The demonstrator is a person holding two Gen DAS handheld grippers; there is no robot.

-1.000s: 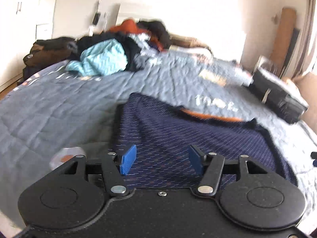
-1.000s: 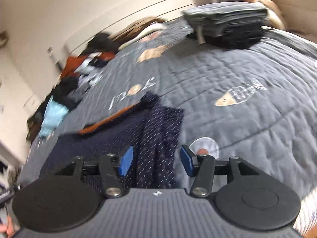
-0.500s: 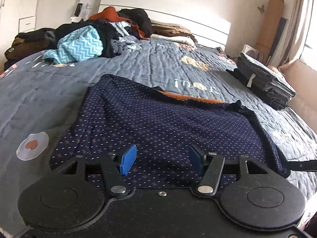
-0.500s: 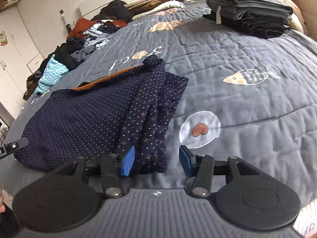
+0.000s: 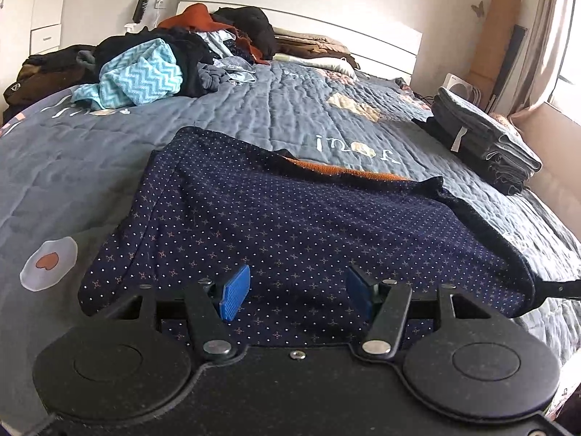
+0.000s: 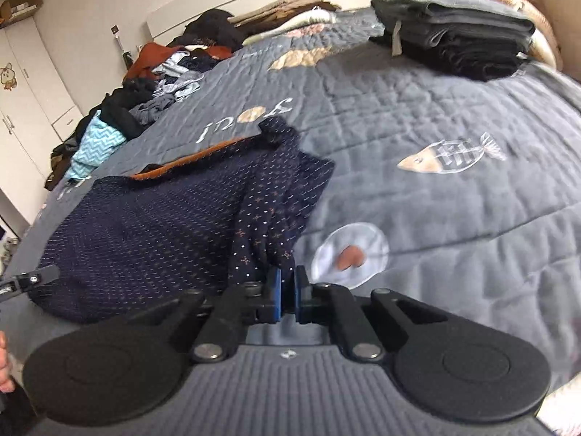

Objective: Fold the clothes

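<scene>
Your right gripper (image 6: 287,292) has just been closing and now pinches the near right corner of the navy dotted garment (image 5: 290,225) — cloth sits between its pads. Your left gripper (image 5: 296,292) stands about half open over the near hem, gripping nothing yet. The garment lies flat on the bed (image 5: 90,167) straight ahead of both grippers, its long axis running left to right between them. The left corner is nearer your left hand — I'd judge it needs a grip before any fold.
</scene>
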